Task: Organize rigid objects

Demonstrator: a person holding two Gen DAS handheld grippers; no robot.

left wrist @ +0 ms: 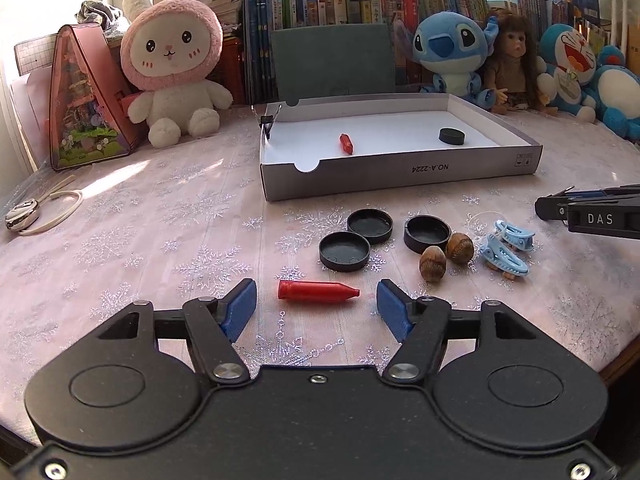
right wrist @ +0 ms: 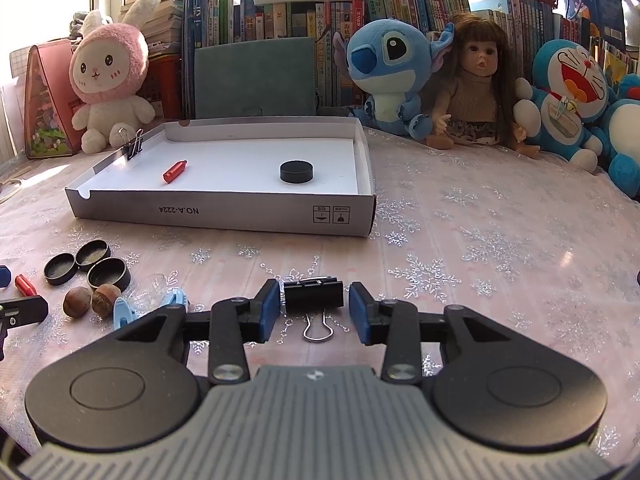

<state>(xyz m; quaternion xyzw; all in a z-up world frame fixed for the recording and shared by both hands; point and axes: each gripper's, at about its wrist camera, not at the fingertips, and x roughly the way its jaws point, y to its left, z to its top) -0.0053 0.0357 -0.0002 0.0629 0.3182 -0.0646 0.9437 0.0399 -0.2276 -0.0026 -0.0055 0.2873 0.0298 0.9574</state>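
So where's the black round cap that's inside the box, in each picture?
Left wrist view: black cap at the box's right end, right of centre.
Right wrist view: same cap, near the middle.
Shared landmark: the red crayon lying left of it in the box.

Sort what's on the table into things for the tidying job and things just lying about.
For the job: box; red caps; black lids; nuts; blue clips; binder clips.

Lying about: plush toys; doll; books; pink case; cord.
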